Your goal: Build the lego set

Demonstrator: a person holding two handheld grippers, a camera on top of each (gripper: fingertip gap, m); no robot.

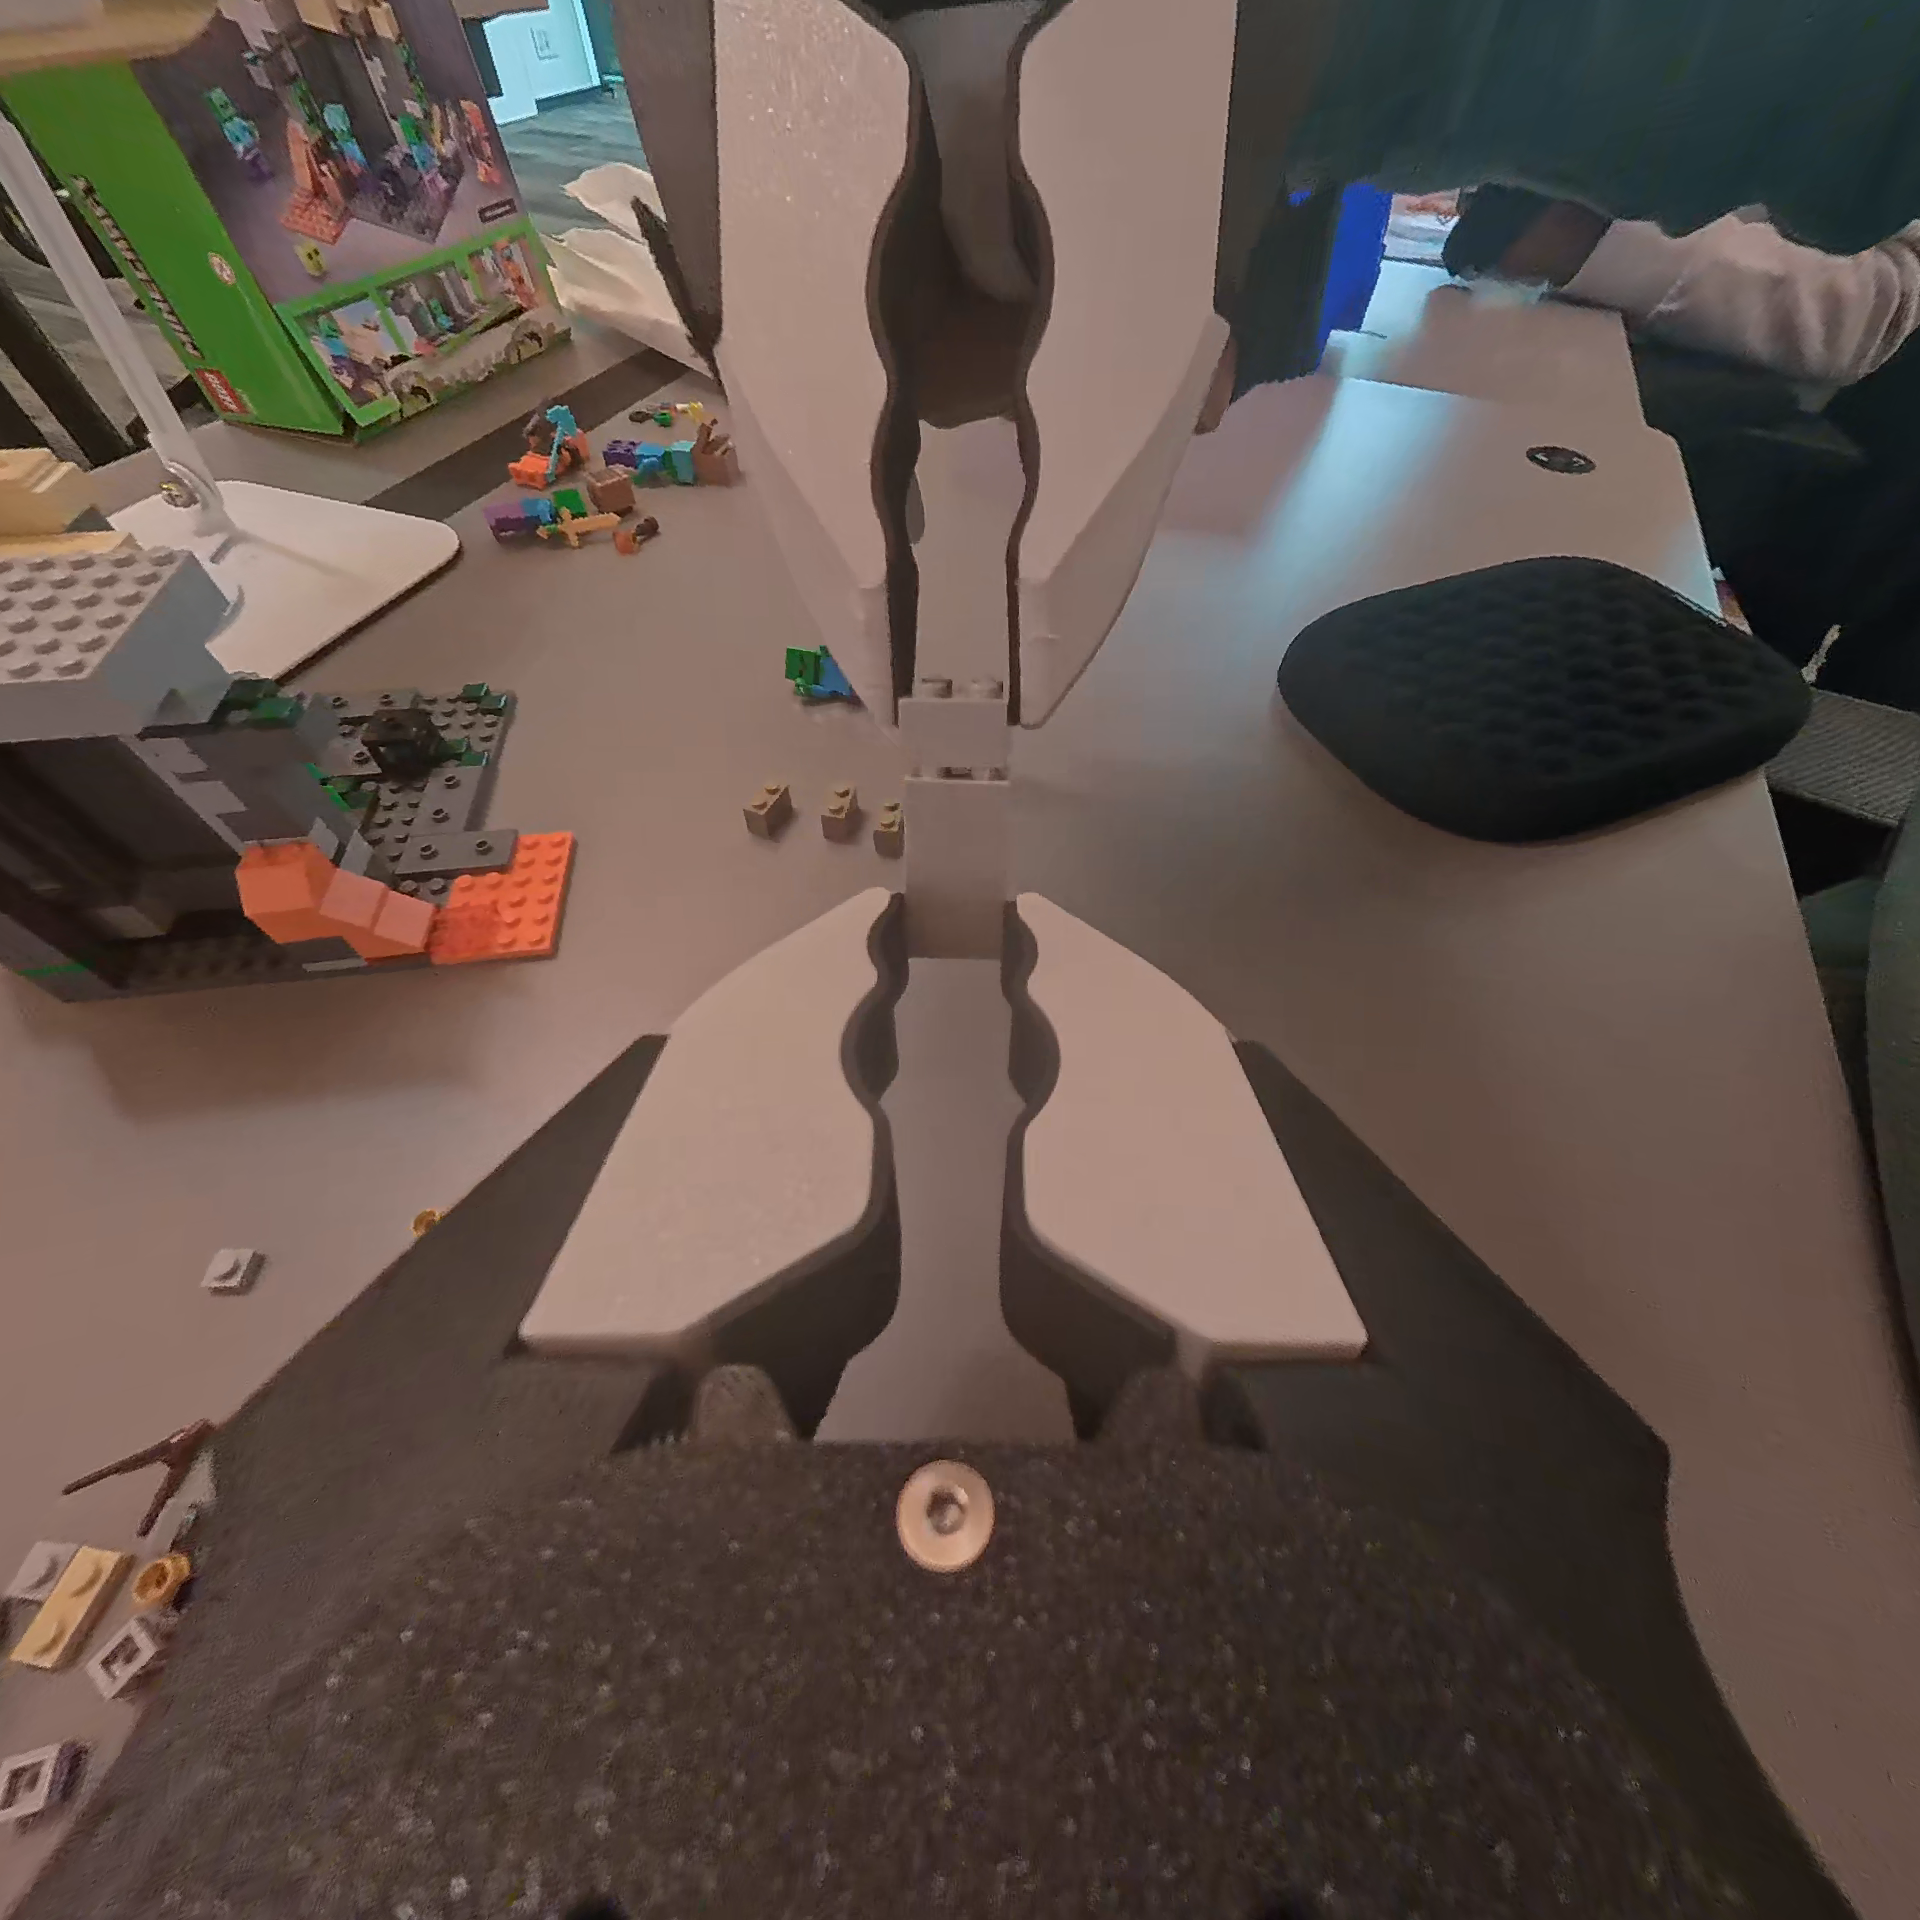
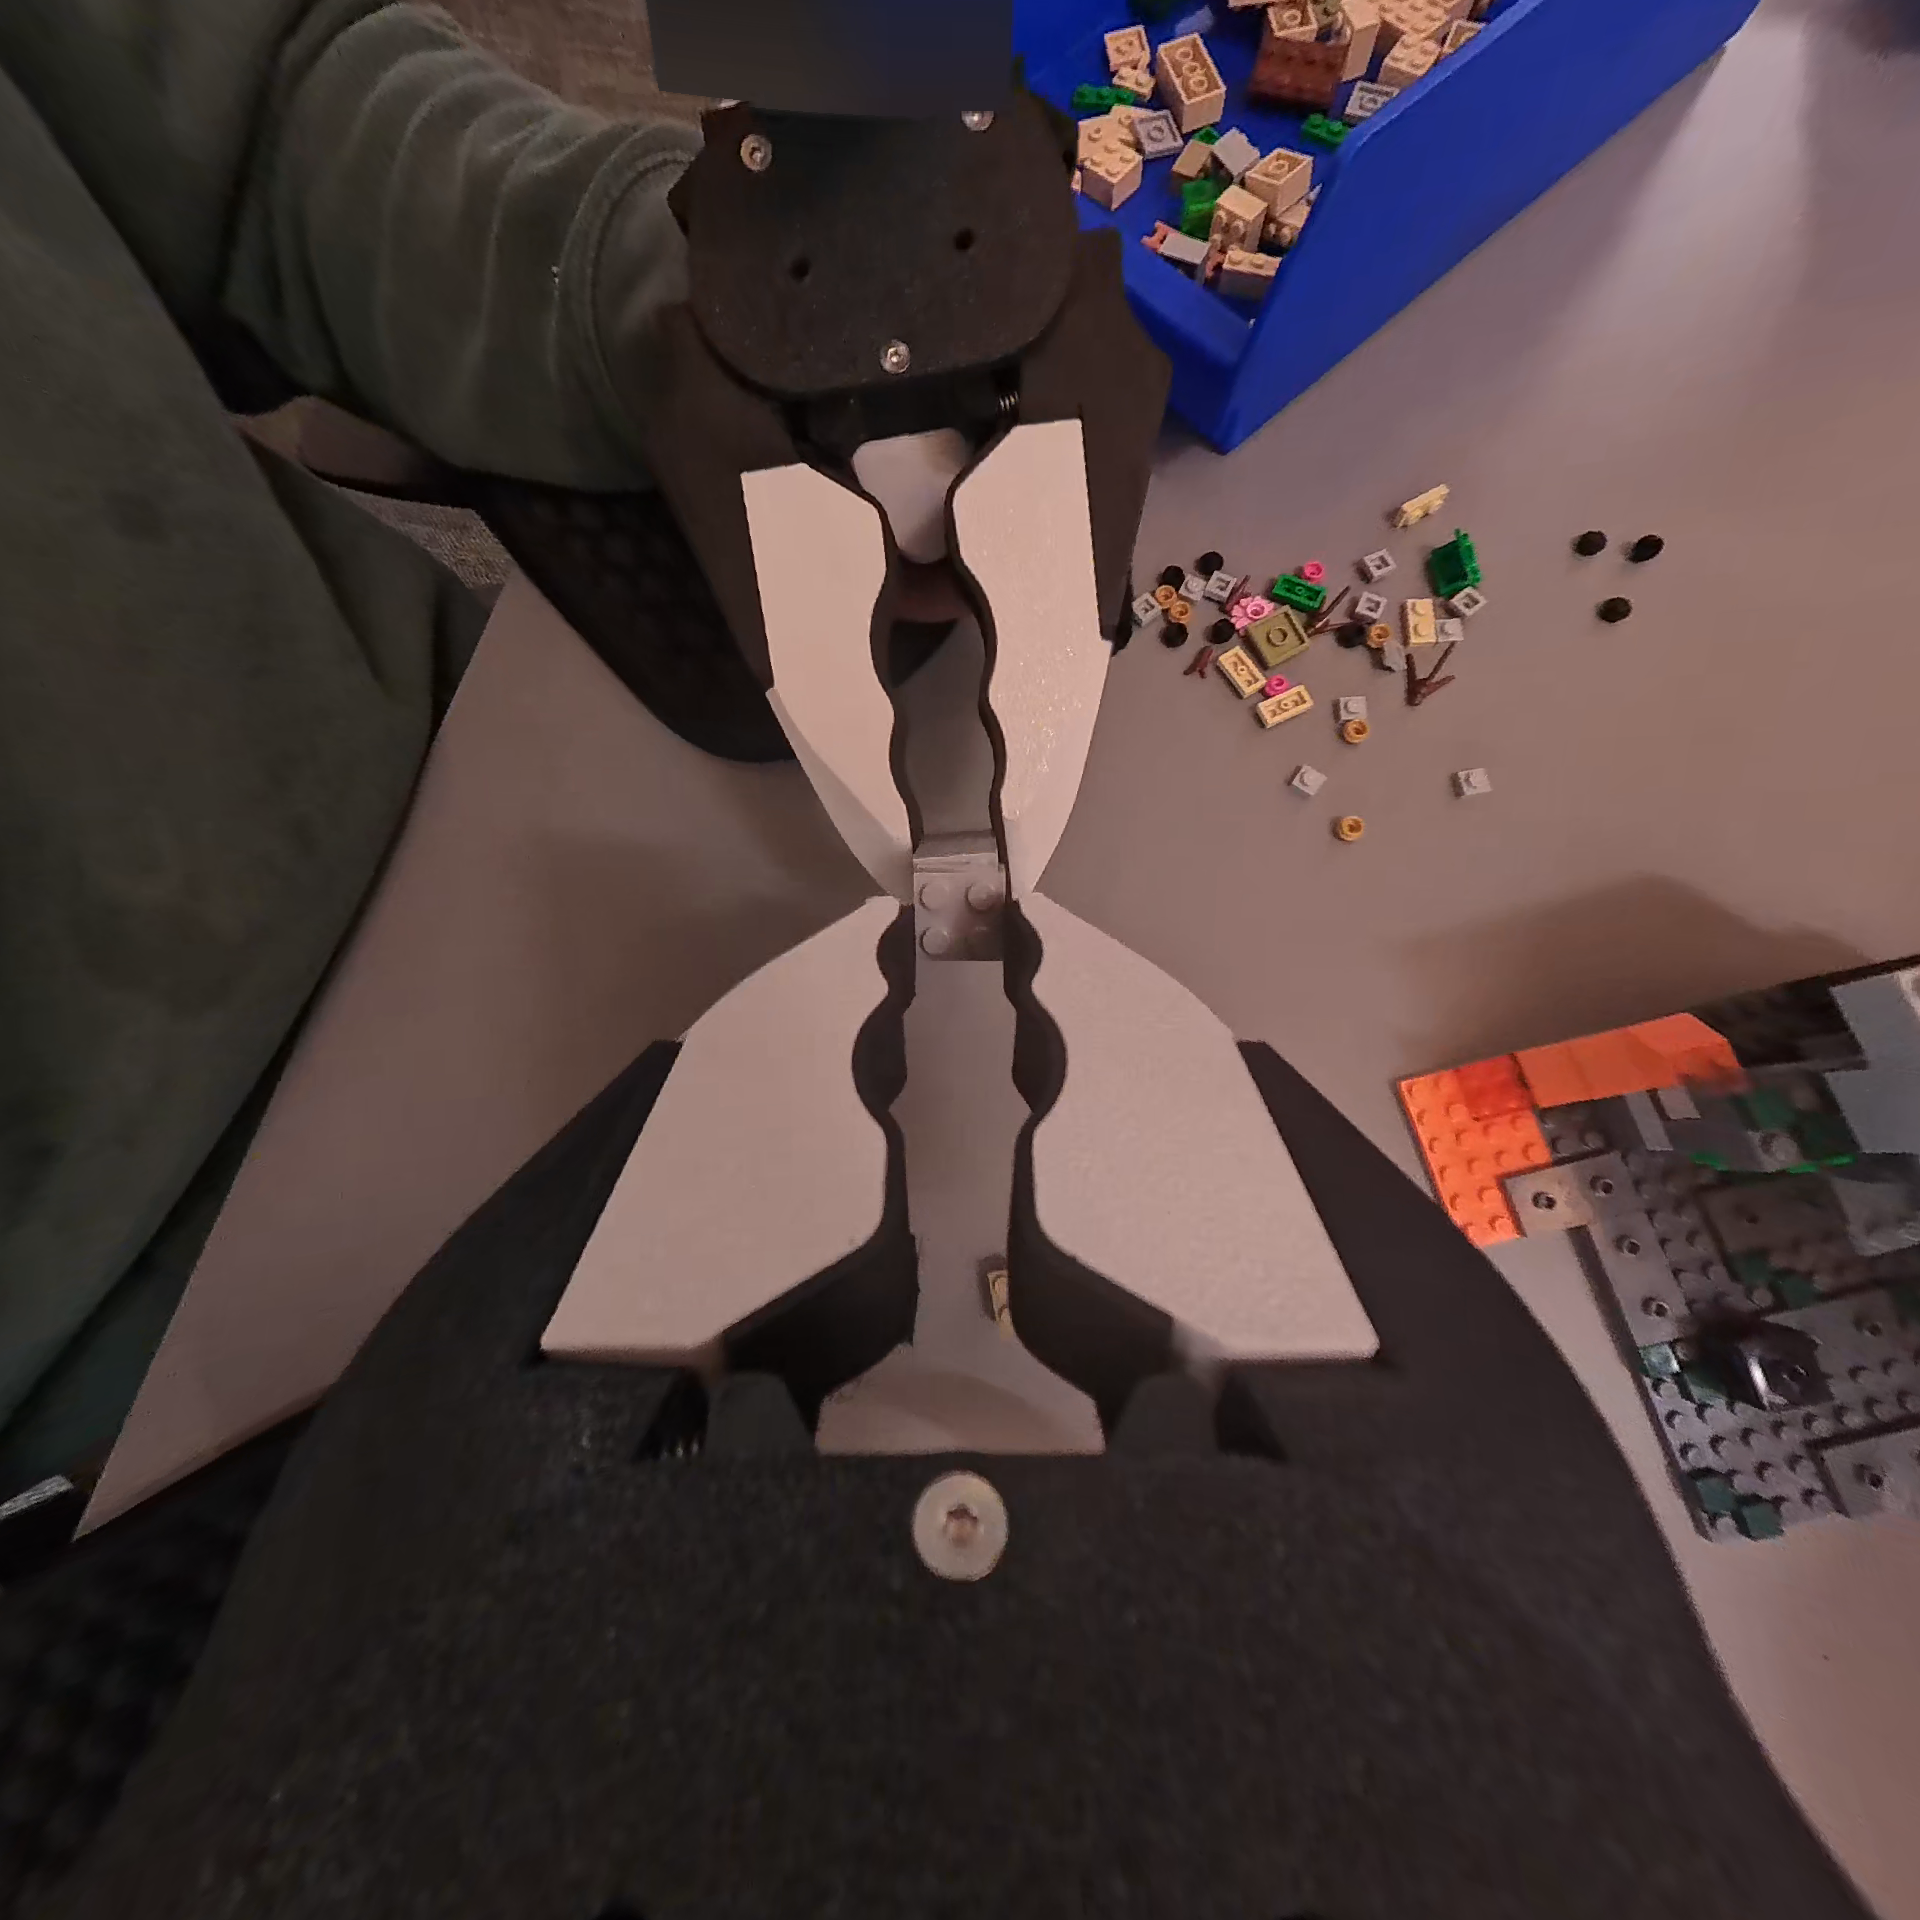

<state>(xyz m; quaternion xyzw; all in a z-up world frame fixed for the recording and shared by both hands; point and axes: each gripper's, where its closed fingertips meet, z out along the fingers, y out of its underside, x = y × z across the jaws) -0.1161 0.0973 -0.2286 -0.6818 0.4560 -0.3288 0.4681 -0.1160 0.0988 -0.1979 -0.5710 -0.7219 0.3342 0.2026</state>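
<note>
- Grey table [image 1: 1299,1039] carries everything; a person's green sleeve [image 2: 312,312] lies along its near edge.
- Green toy-set box [image 1: 312,239] stands at the far left corner, a white lamp base [image 1: 312,561] in front of it.
- Blue bin [image 2: 1455,208] of loose tan and grey bricks sits by the table edge.
- Black honeycomb cushion [image 1: 1538,696] rests near the right edge.
- Partly built grey and orange brick model [image 1: 260,831] stands to the left.
- Left gripper [image 1: 954,914] is clamped on a tall light-grey brick [image 1: 956,862], pads pressed to both its sides.
- Right gripper [image 2: 961,920] is clamped on a shorter light-grey brick [image 2: 956,914], studs facing its camera.
- The two bricks meet end to end above the table, a thin seam visible between them.
- Three small tan bricks [image 1: 821,810] lie in a row just beside the joined pieces.
</note>
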